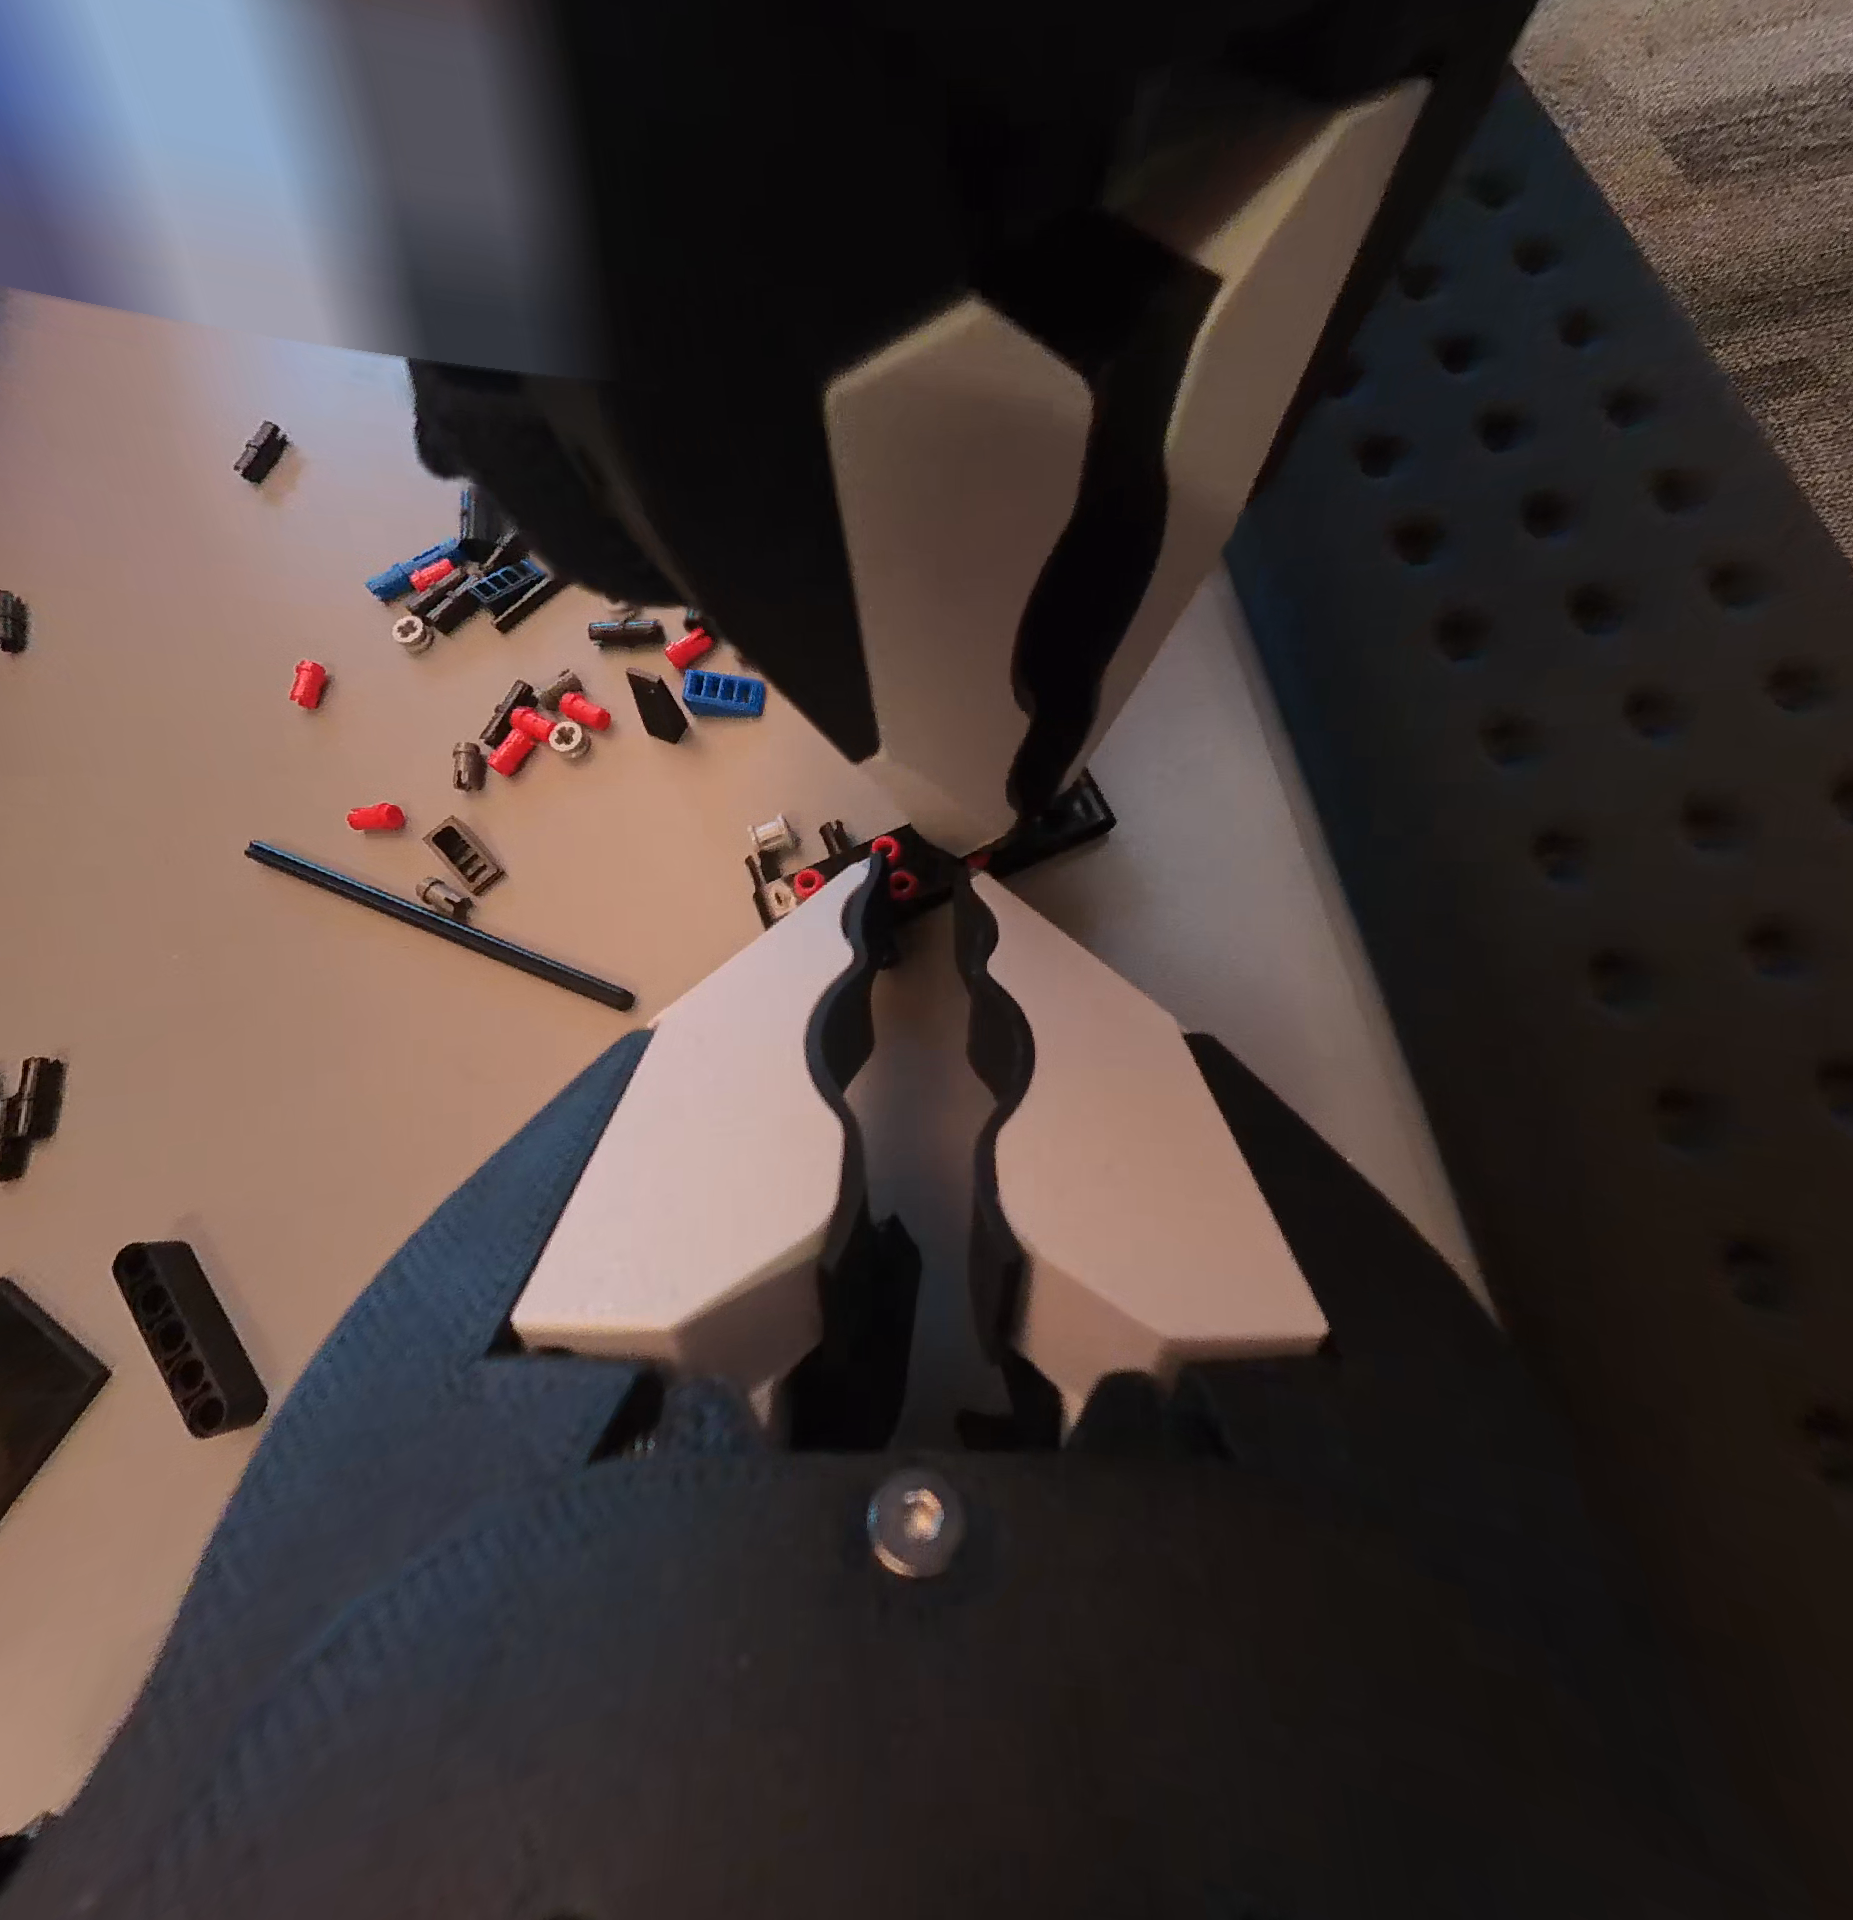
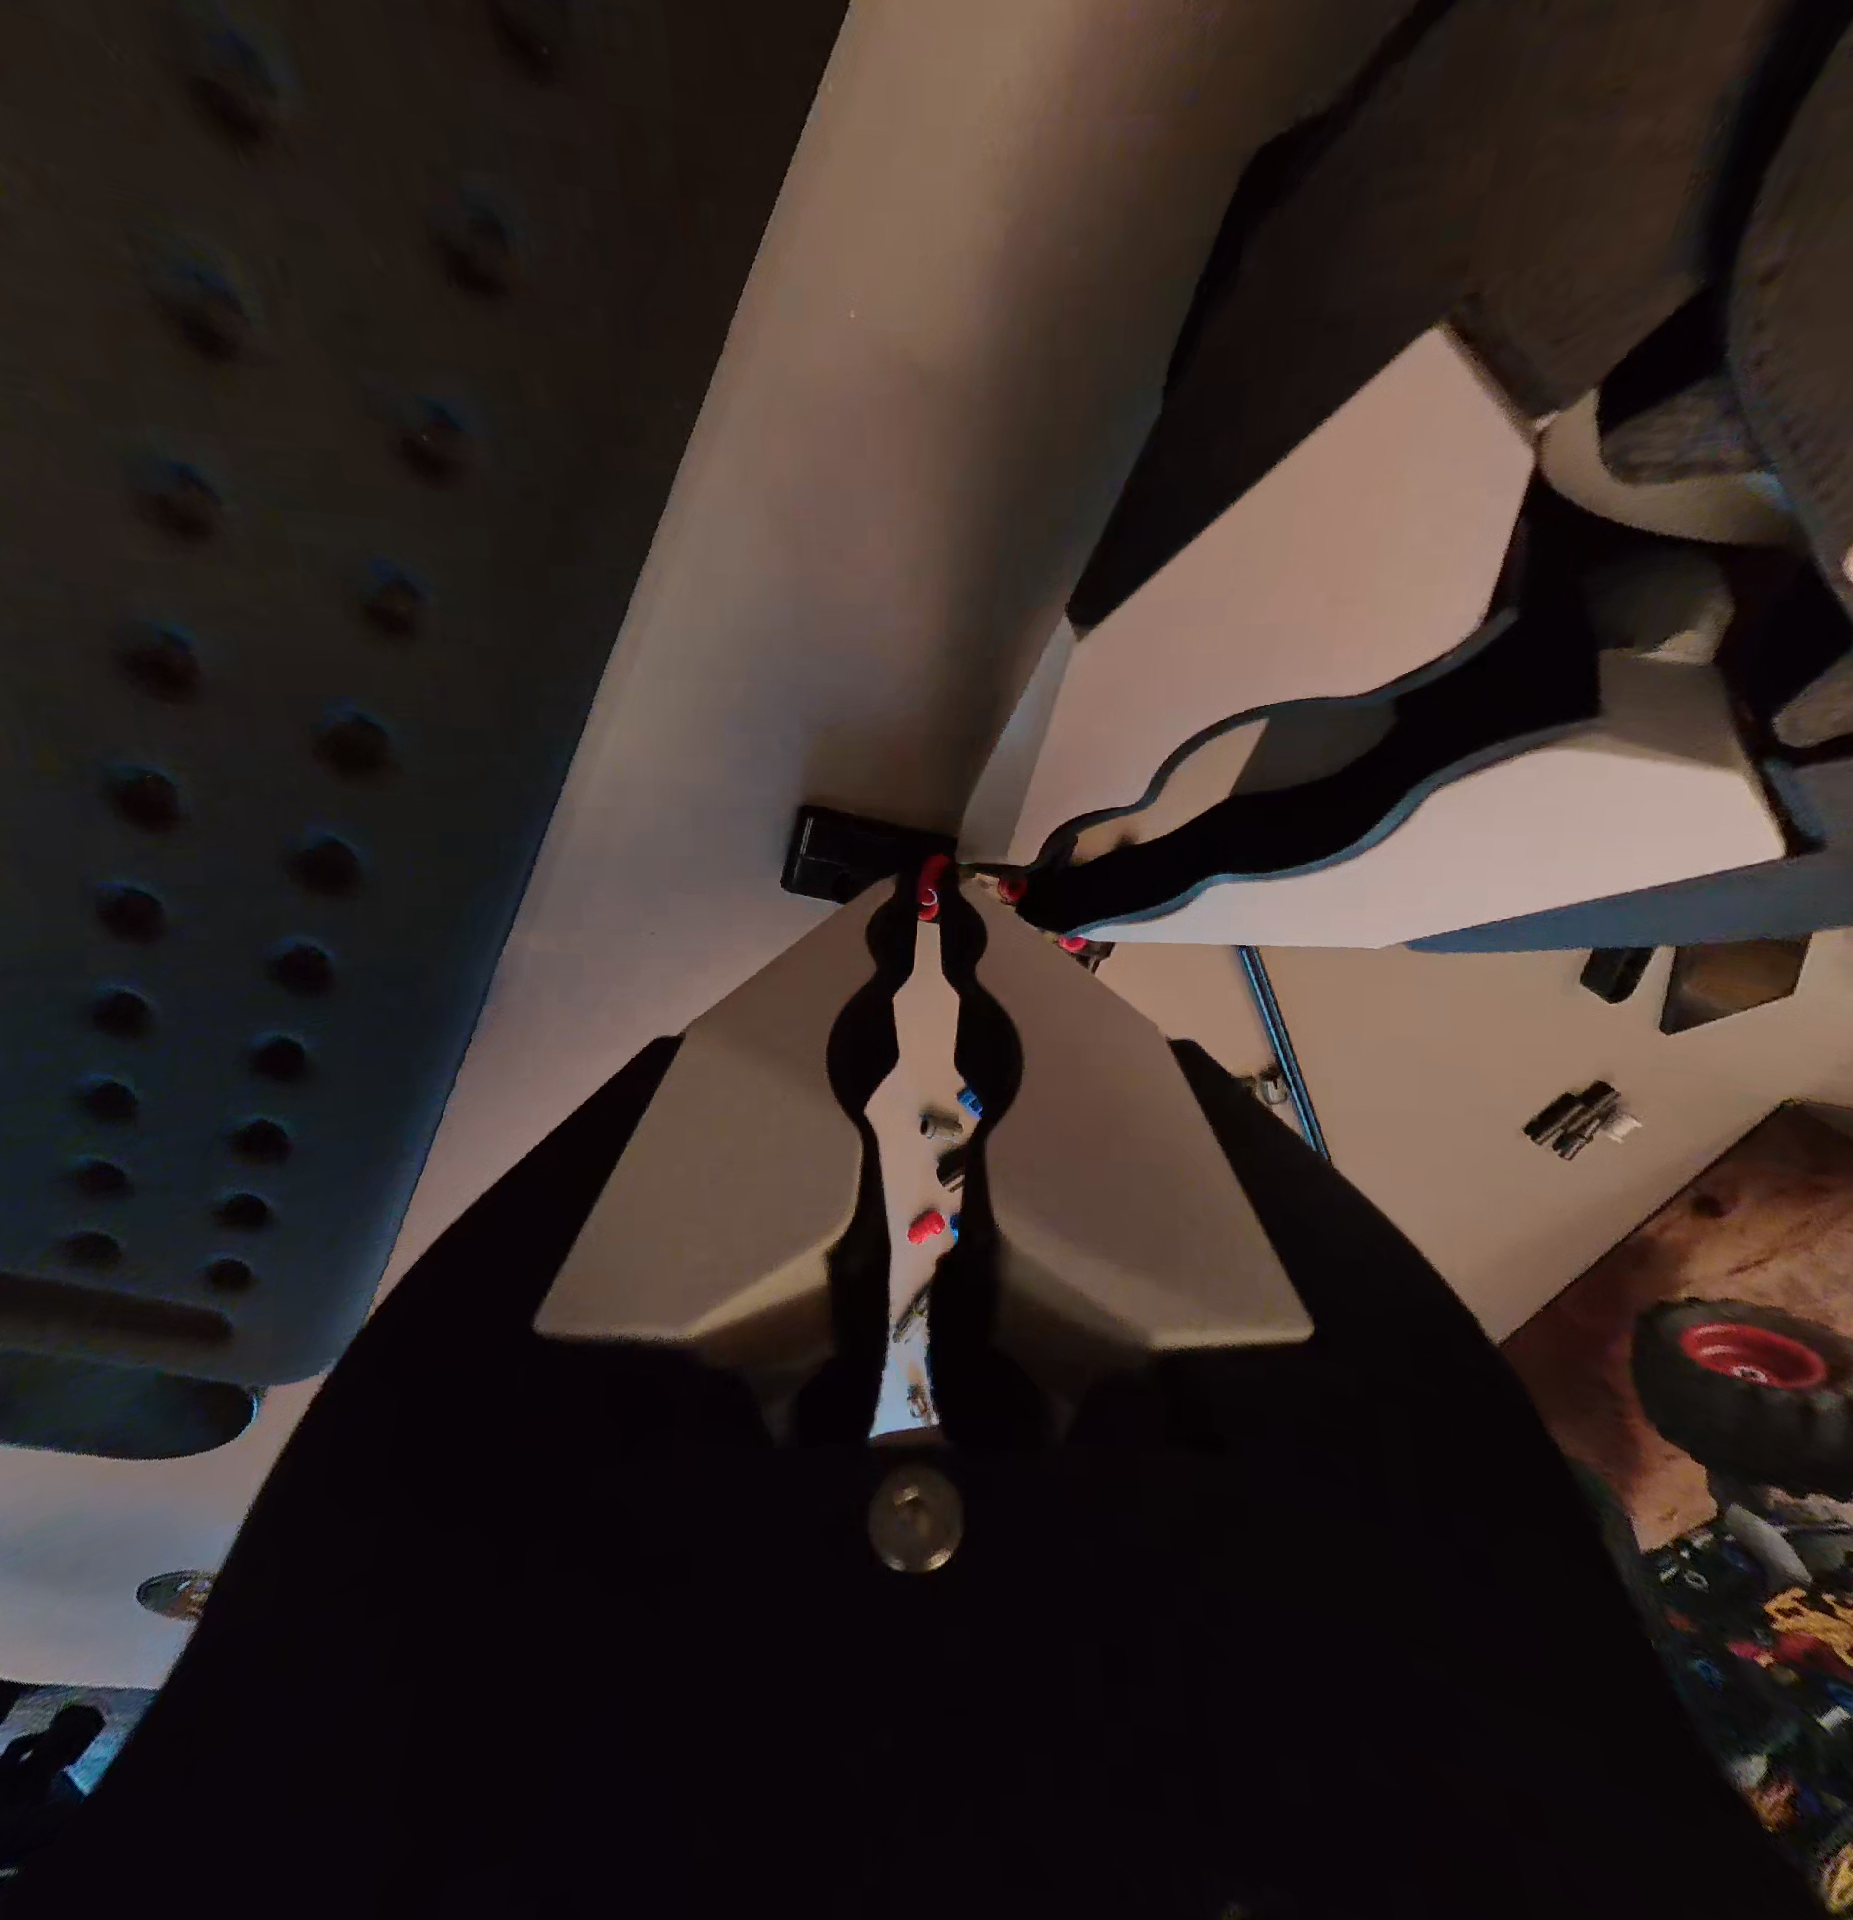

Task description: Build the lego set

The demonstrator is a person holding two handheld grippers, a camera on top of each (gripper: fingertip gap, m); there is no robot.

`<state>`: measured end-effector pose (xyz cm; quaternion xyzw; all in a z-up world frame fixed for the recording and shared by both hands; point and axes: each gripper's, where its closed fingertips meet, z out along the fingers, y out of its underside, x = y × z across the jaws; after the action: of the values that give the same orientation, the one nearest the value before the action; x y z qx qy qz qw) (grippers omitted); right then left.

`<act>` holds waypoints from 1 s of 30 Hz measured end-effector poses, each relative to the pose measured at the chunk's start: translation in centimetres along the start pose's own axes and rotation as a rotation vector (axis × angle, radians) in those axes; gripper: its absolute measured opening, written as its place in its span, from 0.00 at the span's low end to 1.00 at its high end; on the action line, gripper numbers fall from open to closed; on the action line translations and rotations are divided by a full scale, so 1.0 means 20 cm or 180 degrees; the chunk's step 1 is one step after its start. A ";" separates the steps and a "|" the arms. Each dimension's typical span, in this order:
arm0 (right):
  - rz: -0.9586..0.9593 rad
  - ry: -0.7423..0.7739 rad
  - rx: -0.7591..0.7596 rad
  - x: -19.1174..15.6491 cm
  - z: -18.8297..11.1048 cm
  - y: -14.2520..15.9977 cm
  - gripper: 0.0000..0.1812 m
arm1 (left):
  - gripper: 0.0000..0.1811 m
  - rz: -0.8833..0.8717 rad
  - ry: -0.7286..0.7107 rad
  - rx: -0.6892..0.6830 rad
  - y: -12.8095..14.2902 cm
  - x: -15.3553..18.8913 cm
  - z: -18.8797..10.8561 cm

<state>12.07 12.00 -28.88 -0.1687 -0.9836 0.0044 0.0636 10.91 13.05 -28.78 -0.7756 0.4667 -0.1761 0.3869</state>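
Left wrist view looks over a pale grey tabletop (image 1: 226, 987), with a dark panel pierced with round holes (image 1: 1587, 665) right of the jaws. The left gripper (image 1: 927, 883), white-bodied with wavy black pads, has its jaws pinched on a small black Lego assembly studded with red pins (image 1: 906, 868), held right at the fingertips. The right gripper (image 2: 927, 899) meets it from the opposite side, jaws drawn close on the same assembly's far end, where a black brick (image 2: 839, 857) sticks out left of its tips. Left of the left gripper's jaws lie a long black axle rod (image 1: 434, 925), a black beam with round holes (image 1: 189, 1340), and scattered red, blue and black pins (image 1: 527, 717)
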 end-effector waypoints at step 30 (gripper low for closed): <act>-0.0364 -0.0690 0.0076 -0.02 0.01 -0.03 0.01 | 0.06 -0.0096 0.0272 0.0023 0.00 0.03 0.00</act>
<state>12.33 11.33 -29.03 -0.1101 -0.9926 0.0306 -0.0410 11.27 12.48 -28.75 -0.7729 0.4704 -0.2166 0.3667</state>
